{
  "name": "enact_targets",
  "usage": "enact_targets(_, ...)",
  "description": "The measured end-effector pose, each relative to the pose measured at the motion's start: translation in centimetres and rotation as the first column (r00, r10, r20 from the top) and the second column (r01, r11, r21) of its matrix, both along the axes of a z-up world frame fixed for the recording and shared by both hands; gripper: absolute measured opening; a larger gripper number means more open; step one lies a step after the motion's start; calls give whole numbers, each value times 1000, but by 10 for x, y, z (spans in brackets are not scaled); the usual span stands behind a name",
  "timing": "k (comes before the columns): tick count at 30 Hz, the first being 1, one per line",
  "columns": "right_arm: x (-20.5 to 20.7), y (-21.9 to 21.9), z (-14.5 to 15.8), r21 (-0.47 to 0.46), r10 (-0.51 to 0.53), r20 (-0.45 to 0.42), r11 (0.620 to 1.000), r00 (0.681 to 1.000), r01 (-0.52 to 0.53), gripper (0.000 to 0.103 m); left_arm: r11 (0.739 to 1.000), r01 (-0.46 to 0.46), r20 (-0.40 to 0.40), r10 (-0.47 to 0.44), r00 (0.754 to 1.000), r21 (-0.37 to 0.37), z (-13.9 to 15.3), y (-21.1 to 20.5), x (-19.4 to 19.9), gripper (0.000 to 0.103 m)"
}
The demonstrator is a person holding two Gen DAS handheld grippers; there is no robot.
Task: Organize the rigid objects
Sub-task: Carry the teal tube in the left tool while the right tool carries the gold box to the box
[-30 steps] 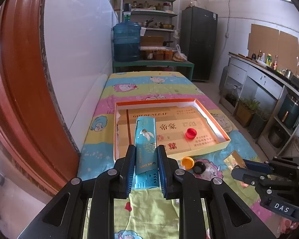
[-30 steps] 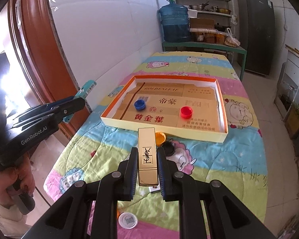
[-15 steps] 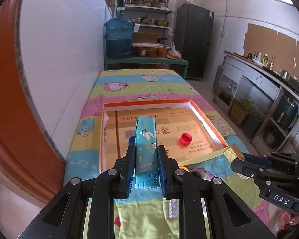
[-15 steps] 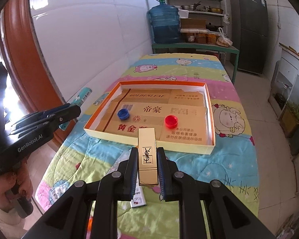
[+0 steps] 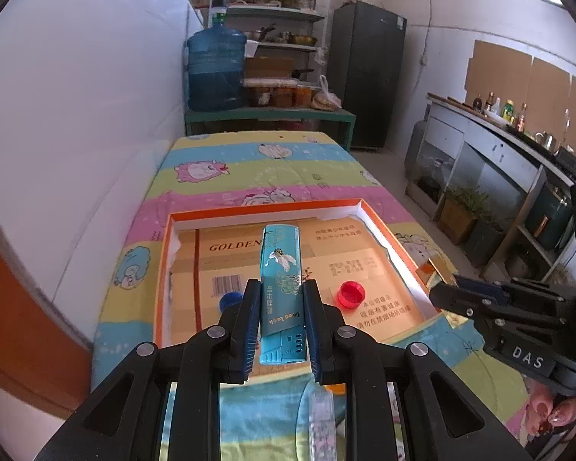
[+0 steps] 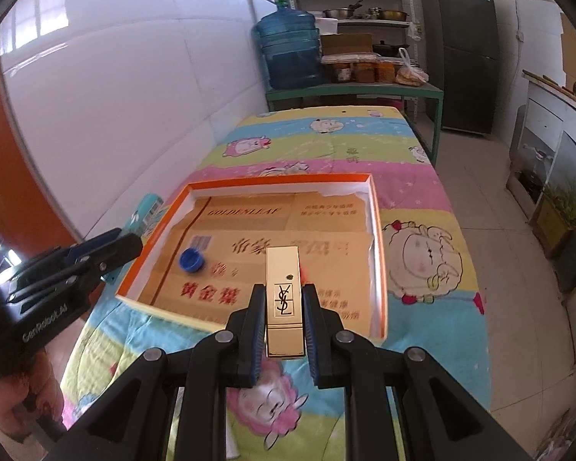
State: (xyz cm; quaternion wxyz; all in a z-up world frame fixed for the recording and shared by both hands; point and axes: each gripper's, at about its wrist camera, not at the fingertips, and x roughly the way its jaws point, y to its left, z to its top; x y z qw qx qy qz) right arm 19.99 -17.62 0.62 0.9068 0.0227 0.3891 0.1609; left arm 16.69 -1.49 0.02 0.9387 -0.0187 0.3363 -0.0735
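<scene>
Cartoon-print cloth [image 5: 249,161] covers the table under an orange-rimmed tray [image 6: 376,207]. My left gripper [image 5: 281,320] clamps a teal box [image 5: 280,269] over the tray; my right gripper [image 6: 284,315] pinches a gold lipstick case [image 6: 283,288], probably above its near edge.

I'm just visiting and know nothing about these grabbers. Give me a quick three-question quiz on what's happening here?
1. True or false: the left gripper is shut on a teal rectangular lighter.
2. What does the right gripper hold? A) gold rectangular lipstick case B) red bottle cap C) nothing
3. Fill in: inside the shallow orange-rimmed cardboard tray lie a red plastic bottle cap and a ____ one.

Key: 1 true; 2 A; 3 blue.
</scene>
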Motion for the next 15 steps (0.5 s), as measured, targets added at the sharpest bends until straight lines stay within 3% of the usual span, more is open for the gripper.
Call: enact_targets(15,62,-1,-34,-43,-19,-52,999,998,17,19,999,37,-91,-35,995,21,-36,-19,61,22)
